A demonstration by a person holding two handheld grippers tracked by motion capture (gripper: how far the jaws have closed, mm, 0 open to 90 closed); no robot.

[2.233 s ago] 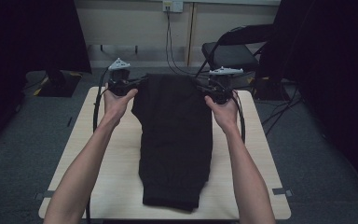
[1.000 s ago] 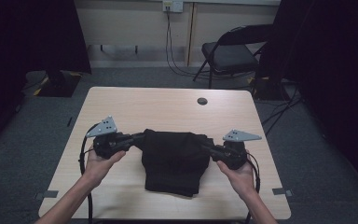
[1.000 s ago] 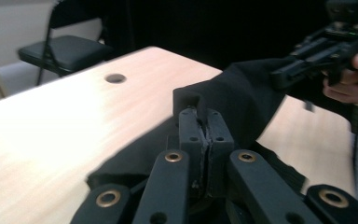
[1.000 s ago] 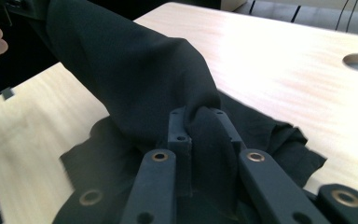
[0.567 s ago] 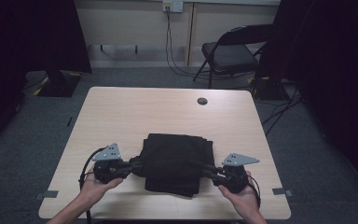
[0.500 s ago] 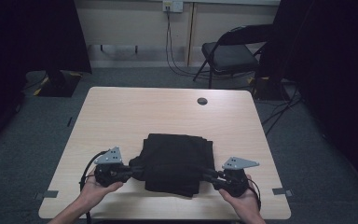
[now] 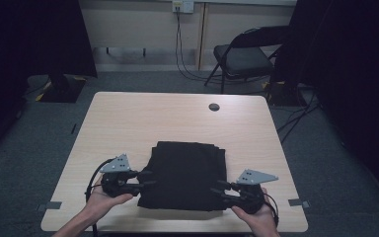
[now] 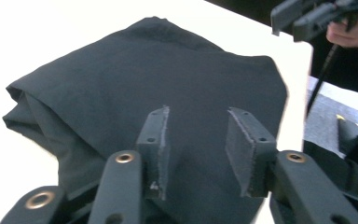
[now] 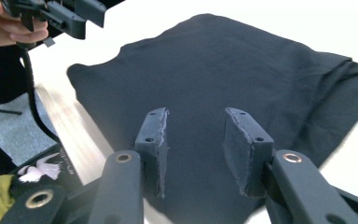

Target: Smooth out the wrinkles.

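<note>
- From the high view you get a dim room: the pale wooden table point(image 7: 177, 123) is the brightest surface, lit evenly from above, while the edges of the frame sink into near black.
- The folded black cloth point(image 7: 185, 175) between your two grippers reads there as a flat dark patch with almost no fold detail.
- In the left gripper view, the table around the cloth point(image 8: 168, 88) beyond the jaws is blown out to pure white.
- The right gripper view shows the same glare beyond the jaws, and the table edge to their left is smeared.
- Your pads point(image 9: 153, 140) are sharp; the other gripper point(image 9: 60, 16) farther off is soft.
</note>
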